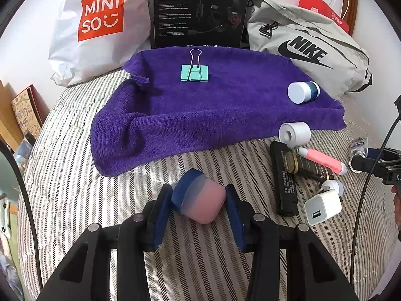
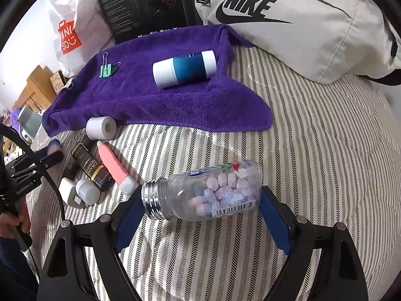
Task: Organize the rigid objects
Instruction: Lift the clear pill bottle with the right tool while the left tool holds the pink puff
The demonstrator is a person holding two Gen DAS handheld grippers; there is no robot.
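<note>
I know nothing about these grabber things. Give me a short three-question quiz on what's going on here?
1. True or false: the left gripper holds a pink and blue case.
2. What lies between the right gripper's fingers? A) clear jar B) charger C) binder clip
3. Name the two things lying on the purple towel.

Key: 1 true. 2 A, the clear jar, fingers not yet closed. 3 the green binder clip and the white and blue bottle.

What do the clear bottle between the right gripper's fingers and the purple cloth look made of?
Clear bottle with candies: apparently glossy transparent plastic, contents visible through it, with a silvery threaded neck. Purple cloth: soft terry-like fabric, fuzzy pile, matte, folded edges.
</note>
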